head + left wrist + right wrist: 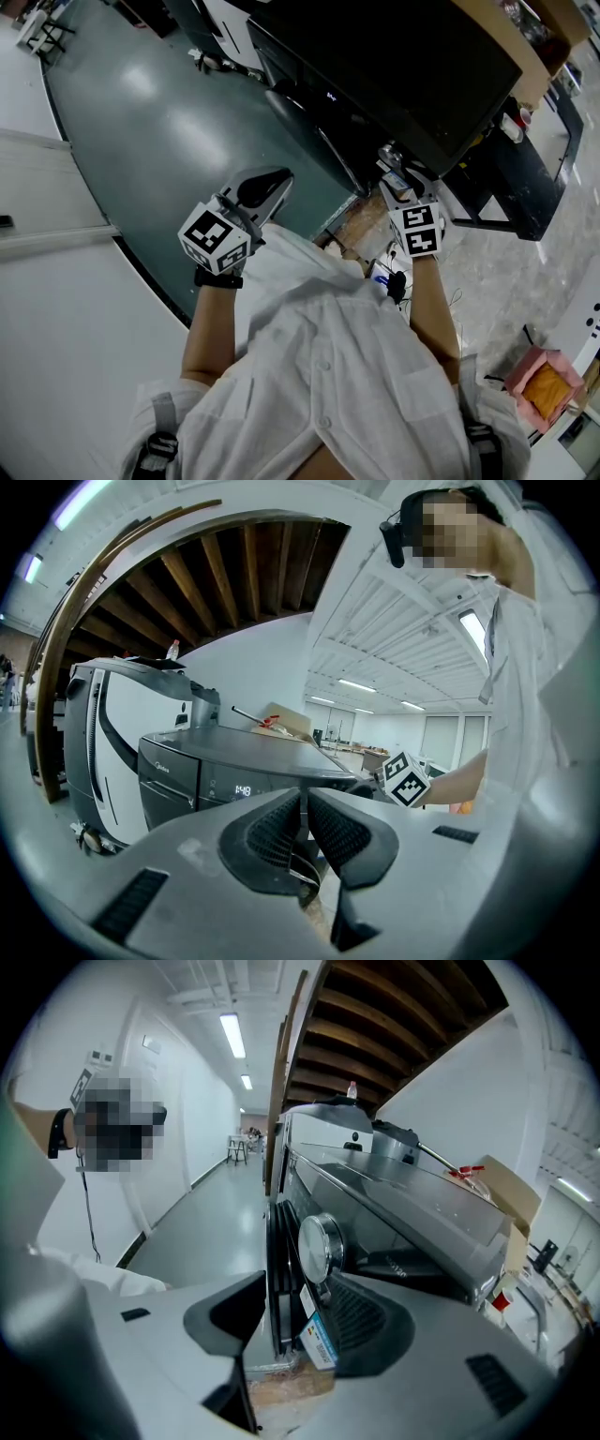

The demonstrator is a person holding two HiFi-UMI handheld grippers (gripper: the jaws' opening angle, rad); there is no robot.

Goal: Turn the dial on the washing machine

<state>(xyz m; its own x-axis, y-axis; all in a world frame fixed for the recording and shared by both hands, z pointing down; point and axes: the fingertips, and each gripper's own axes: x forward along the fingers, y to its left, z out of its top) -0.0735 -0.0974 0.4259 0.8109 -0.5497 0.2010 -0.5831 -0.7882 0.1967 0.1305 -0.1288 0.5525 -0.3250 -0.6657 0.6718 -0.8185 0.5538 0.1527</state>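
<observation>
Standing beside a dark washing machine (375,66), a person in a white shirt (328,375) holds one hand-held gripper in each hand. Item one, the left hand-held gripper (305,808): jaws pressed together with nothing between them, held over the green floor (169,122), with the machine's front panel and its lit display (242,790) beyond. Item two, the right hand-held gripper (291,1307): jaws spread and empty, close to the machine's front, where the round silver dial (322,1246) sits just above its right-hand jaw; contact cannot be told.
</observation>
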